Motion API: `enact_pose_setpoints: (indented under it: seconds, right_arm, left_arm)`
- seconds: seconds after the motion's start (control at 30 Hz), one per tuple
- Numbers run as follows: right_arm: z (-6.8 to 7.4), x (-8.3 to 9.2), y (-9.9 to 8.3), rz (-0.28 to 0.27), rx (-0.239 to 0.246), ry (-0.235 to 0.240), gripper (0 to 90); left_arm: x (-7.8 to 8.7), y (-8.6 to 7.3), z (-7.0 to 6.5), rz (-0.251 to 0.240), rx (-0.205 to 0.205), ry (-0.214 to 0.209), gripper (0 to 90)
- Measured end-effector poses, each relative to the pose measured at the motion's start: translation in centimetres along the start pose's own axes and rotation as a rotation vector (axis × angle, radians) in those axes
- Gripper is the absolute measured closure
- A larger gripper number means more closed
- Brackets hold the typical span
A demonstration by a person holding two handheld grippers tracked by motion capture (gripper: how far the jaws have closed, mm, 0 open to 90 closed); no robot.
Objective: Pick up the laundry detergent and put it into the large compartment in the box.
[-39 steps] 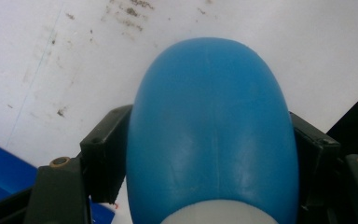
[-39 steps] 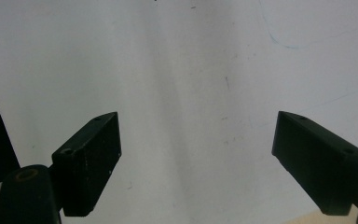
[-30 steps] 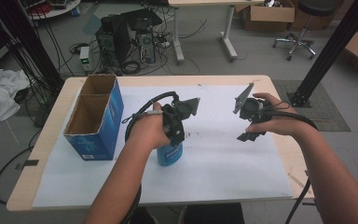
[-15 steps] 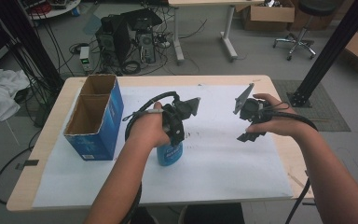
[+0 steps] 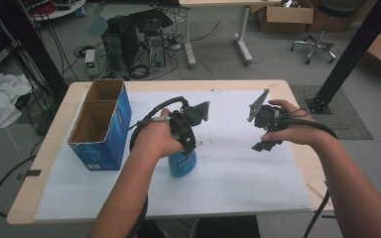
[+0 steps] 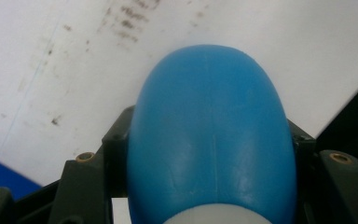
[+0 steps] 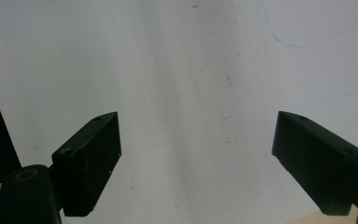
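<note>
- Blue bottle (image 5: 181,165) stands upright on the white sheet (image 5: 238,173) covering the surface, just right of the blue cardboard box (image 5: 104,130).
- Its pale label print is too blurred to read.
- Left tongs (image 5: 183,148) clamp the bottle.
- Right tongs (image 7: 196,158) hang open, holding nothing.

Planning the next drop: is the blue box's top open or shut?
Open. The high view looks straight into the blue box: no lid, and a divider splits its brown interior into two compartments, both apparently empty.
</note>
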State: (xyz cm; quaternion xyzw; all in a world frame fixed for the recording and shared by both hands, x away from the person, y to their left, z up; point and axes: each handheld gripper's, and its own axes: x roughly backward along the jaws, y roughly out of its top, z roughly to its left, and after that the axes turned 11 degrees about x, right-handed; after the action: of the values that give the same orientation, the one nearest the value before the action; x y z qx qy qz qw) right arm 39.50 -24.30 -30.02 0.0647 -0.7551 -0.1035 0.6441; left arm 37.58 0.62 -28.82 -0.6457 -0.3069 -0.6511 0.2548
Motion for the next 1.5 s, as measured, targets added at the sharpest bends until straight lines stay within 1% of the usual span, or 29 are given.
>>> enact_pose_setpoints:
  seconds: [0.1, 0.17, 0.23, 0.27, 0.3, 0.33, 0.37, 0.4, 0.43, 0.47, 0.5, 0.53, 0.6, 0.63, 0.73, 0.87, 0.9, 0.93, 1.03, 1.13, 1.17, 1.23, 1.27, 1.33, 1.37, 1.4, 1.43, 1.47, 1.5]
  right_arm:
    - [0.0, 0.1, 0.0, 0.004, -0.001, -0.003, 15.7]
    - [0.1, 0.4, -0.1, 0.000, 0.000, -0.009, 15.7]
    - [0.2, 0.6, -0.1, -0.001, -0.001, -0.011, 15.7]
    - [0.2, 0.6, -0.1, -0.004, -0.001, -0.012, 15.7]
    - [0.3, 0.7, -0.1, -0.001, 0.000, -0.013, 15.7]
    - [0.3, 0.7, -0.1, -0.002, -0.001, -0.014, 15.7]
    - [0.4, 0.8, -0.2, -0.002, 0.000, -0.014, 15.7]
    - [0.4, 0.8, -0.2, -0.002, 0.000, -0.014, 15.7]
    - [0.4, 0.8, -0.2, 0.002, 0.001, -0.015, 15.8]
    - [0.4, 0.8, -0.2, 0.002, 0.001, -0.015, 15.8]
    - [0.4, 0.8, -0.2, 0.002, 0.000, -0.015, 15.7]
    - [0.5, 0.8, -0.2, -0.002, 0.002, -0.015, 15.7]
    - [0.5, 0.8, 0.0, -0.001, 0.003, -0.015, 15.7]
    - [0.5, 0.8, 0.0, 0.001, 0.005, -0.015, 15.7]
    - [0.5, 0.8, 0.2, -0.001, 0.009, -0.015, 15.7]
    - [0.5, 0.8, 0.4, -0.003, 0.010, -0.016, 15.7]
    - [0.5, 0.8, 0.5, -0.004, 0.015, -0.017, 15.7]
    - [0.5, 0.8, 0.5, -0.004, 0.015, -0.017, 15.7]
    - [0.6, 0.7, 0.7, -0.002, 0.017, -0.014, 15.7]
    - [0.7, 0.7, 0.8, -0.002, 0.020, -0.015, 15.7]
    - [0.7, 0.7, 0.8, -0.002, 0.020, -0.015, 15.7]
    - [0.8, 0.8, 0.9, -0.005, 0.020, -0.015, 15.7]
    - [0.8, 0.8, 0.9, -0.005, 0.020, -0.015, 15.7]
    - [0.8, 0.8, 0.9, -0.006, 0.020, -0.016, 15.7]
    - [0.8, 0.8, 1.0, -0.009, 0.021, -0.019, 15.7]
    - [0.8, 0.8, 1.0, -0.009, 0.021, -0.019, 15.7]
    - [0.9, 0.8, 1.1, -0.014, 0.022, -0.023, 15.7]
    - [0.9, 0.9, 1.1, -0.018, 0.024, -0.021, 15.7]
    - [1.0, 0.9, 1.2, -0.018, 0.025, -0.022, 15.7]
  left_arm:
    - [0.7, 0.0, -0.3, 0.008, -0.003, -0.014, 39.3]
    - [1.8, 0.1, -0.7, 0.014, -0.004, -0.015, 39.2]
    - [3.0, 0.1, -0.9, 0.022, 0.012, -0.008, 39.2]
    - [3.0, 0.1, -0.9, 0.022, 0.012, -0.008, 39.1]
    - [3.9, -0.1, -0.8, 0.026, 0.016, -0.004, 39.2]
    - [3.9, -0.1, -0.8, 0.026, 0.016, -0.004, 39.2]
    - [5.0, -0.4, -0.5, 0.031, 0.033, -0.009, 39.2]
    - [5.0, -0.4, -0.5, 0.031, 0.033, -0.009, 39.2]
    - [6.1, -0.7, 0.0, 0.026, 0.061, -0.016, 39.1]
    - [6.1, -0.7, 0.0, 0.026, 0.061, -0.016, 39.1]
    - [6.7, -0.9, 0.3, 0.023, 0.074, -0.016, 39.1]
    - [7.9, -1.3, 0.9, 0.018, 0.101, -0.006, 39.2]
    - [8.4, -1.5, 1.2, 0.015, 0.112, 0.003, 39.1]
    - [9.5, -1.8, 1.7, 0.014, 0.133, 0.025, 39.1]
    - [11.1, -2.3, 2.7, 0.006, 0.191, 0.037, 39.1]
    - [12.7, -2.8, 3.5, 0.008, 0.224, 0.051, 39.1]
    - [13.6, -3.1, 4.0, 0.000, 0.267, 0.047, 39.2]
    - [13.6, -3.1, 4.0, 0.000, 0.267, 0.047, 39.1]
    - [15.2, -3.7, 5.2, 0.003, 0.322, 0.032, 39.1]
    - [16.2, -4.0, 6.1, 0.006, 0.350, 0.041, 39.1]
    - [16.2, -4.0, 6.1, 0.006, 0.350, 0.041, 39.1]
    - [17.2, -4.3, 7.0, 0.001, 0.392, 0.051, 39.1]
    - [17.2, -4.3, 7.0, 0.001, 0.392, 0.051, 39.1]
    - [18.1, -4.7, 7.9, -0.003, 0.447, 0.052, 39.1]
    - [18.7, -5.1, 8.6, -0.007, 0.497, 0.050, 39.1]
    - [18.7, -5.1, 8.6, -0.007, 0.497, 0.050, 39.1]
    - [19.2, -5.4, 9.2, -0.008, 0.537, 0.063, 39.1]
    - [19.2, -5.4, 9.2, -0.008, 0.537, 0.063, 39.1]
    - [19.6, -5.7, 9.7, -0.010, 0.572, 0.077, 39.1]
